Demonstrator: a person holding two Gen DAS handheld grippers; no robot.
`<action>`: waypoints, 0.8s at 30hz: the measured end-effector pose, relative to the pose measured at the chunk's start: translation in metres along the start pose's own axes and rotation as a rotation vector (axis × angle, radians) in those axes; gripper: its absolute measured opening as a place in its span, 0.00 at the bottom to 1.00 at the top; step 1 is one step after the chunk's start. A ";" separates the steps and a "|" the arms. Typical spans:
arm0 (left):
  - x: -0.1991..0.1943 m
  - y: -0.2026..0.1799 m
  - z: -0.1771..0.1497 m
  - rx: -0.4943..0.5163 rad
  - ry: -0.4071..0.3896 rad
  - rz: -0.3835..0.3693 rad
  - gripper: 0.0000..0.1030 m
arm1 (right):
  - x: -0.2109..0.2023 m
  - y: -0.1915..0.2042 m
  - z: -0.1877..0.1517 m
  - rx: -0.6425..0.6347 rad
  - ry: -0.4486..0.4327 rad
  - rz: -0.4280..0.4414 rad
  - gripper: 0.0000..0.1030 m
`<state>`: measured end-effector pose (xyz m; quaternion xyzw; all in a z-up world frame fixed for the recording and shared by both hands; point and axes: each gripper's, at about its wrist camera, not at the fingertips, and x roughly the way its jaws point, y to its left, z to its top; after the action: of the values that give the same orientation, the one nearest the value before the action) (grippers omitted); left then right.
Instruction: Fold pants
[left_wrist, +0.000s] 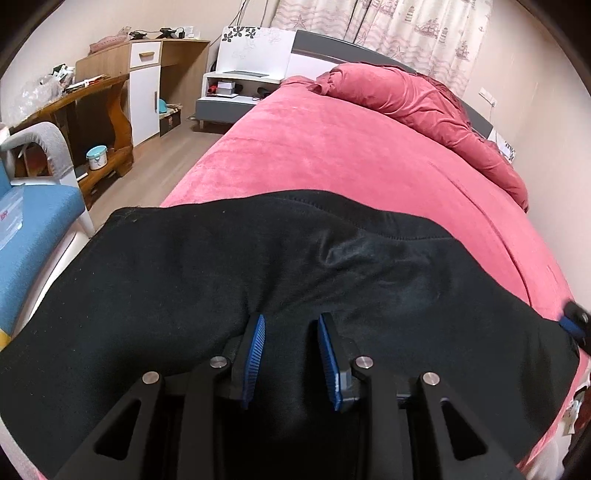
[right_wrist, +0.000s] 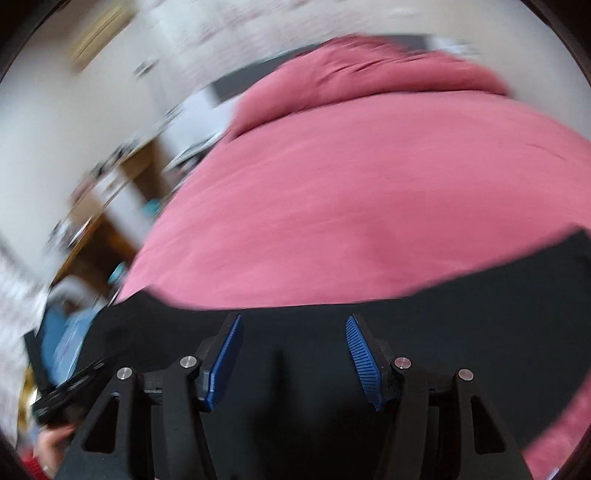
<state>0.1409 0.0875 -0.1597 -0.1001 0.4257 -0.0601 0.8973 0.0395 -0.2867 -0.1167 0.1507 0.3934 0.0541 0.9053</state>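
1. Two tools are over one pair of black pants (left_wrist: 229, 266), which lies spread flat across the near end of a bed (left_wrist: 332, 147) covered in pink.
2. Left tool (left_wrist: 291, 332) points down at the cloth, its blue pads partly apart with a narrow gap between them. Black fabric bunches up right at the tips, but whether the pads actually pinch it, I cannot tell.
3. Right tool (right_wrist: 293, 325) hangs over the pants too, and its wrist view is smeared with blur. Its pads stand clearly wider than the left one's, with nothing between them, only flat black cloth underneath.
4. From the left wrist view, one blue-padded tip of the right tool peeks in at the far right edge, at the side of the pants.
5. From the right wrist view, the left tool shows dark and blurred at the lower left, with a bit of a hand (right_wrist: 55, 439) under it.
6. A rumpled pink duvet (left_wrist: 424, 107) is heaped at the head of the bed, well apart from the pants.
7. Beyond the bed's left side stand a white nightstand (left_wrist: 236, 88), a wooden desk (left_wrist: 92, 107) and a blue chair (left_wrist: 33, 221).
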 end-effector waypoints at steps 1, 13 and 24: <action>-0.002 0.001 -0.003 -0.002 -0.009 -0.005 0.29 | 0.016 0.017 0.011 -0.029 0.039 0.048 0.58; -0.008 0.024 -0.022 -0.085 -0.061 -0.142 0.30 | 0.160 0.115 0.075 0.027 0.377 0.302 0.57; -0.008 0.028 -0.024 -0.113 -0.071 -0.166 0.30 | 0.199 0.110 0.066 0.002 0.620 0.382 0.41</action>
<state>0.1176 0.1130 -0.1752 -0.1877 0.3867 -0.1066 0.8966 0.2257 -0.1547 -0.1778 0.1987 0.6140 0.2653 0.7163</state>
